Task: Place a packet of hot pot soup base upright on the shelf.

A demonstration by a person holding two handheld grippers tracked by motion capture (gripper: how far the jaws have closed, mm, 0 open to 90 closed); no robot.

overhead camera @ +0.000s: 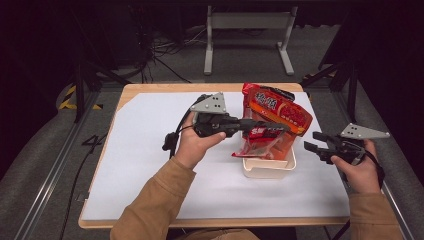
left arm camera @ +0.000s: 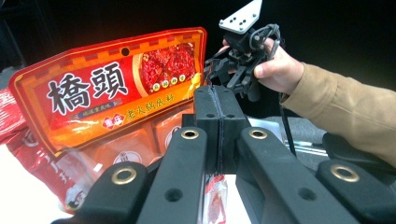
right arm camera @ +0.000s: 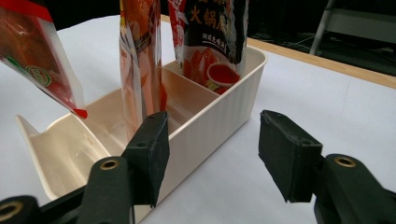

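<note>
Left claw [left arm camera: 218,126] pressed together on thin packet [left arm camera: 215,200] edge; could slip, topple pouches [overhead camera: 277,112] from bin [overhead camera: 267,170]. Right claw [right arm camera: 212,154] spread, idle.

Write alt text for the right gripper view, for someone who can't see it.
The right gripper, jaws open, points at the side wall of a cream divided bin on a white table. Red sauce packets stand upright in the bin's compartments.

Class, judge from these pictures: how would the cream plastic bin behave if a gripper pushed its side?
The bin looks thin-walled and light, so it would probably slide on the white table cover. The tall pouches standing in it might make it tip.
</note>
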